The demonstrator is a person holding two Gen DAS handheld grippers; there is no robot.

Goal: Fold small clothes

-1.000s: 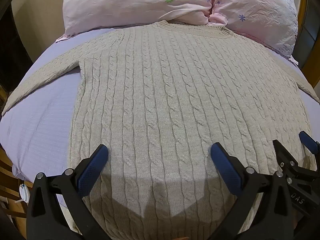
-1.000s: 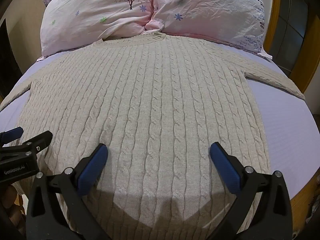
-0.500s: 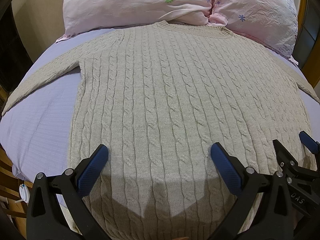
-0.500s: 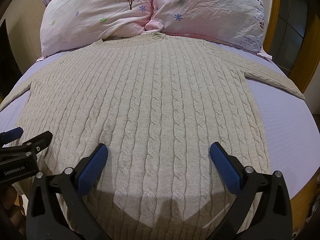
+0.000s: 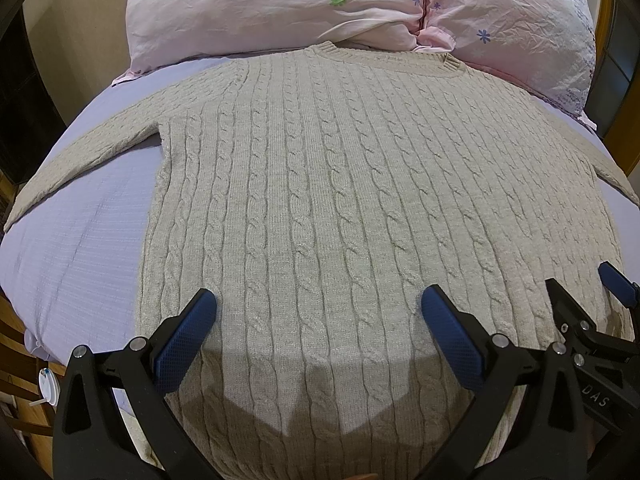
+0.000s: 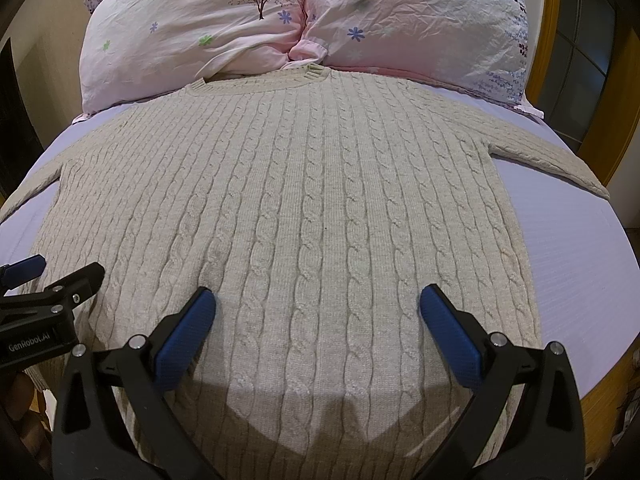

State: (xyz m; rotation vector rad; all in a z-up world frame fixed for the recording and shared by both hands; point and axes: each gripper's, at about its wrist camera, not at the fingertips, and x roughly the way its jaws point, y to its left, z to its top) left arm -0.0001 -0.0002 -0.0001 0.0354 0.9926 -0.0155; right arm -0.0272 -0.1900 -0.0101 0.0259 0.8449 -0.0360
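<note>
Left wrist view: beige cable-knit sweater (image 5: 340,208) is seen spread flat on the lavender bed (image 5: 76,240), collar touching the far pink pillows (image 5: 280,4). Left tongs (image 5: 318,312) and right tongs (image 6: 316,308) are held wide apart, empty, above the near hem.

A beige cable-knit sweater (image 5: 340,200) lies flat on the lavender-sheeted bed (image 5: 80,248), collar touching two pink floral pillows (image 6: 304,24) at the head edge, sleeves reaching toward both side edges.
</note>
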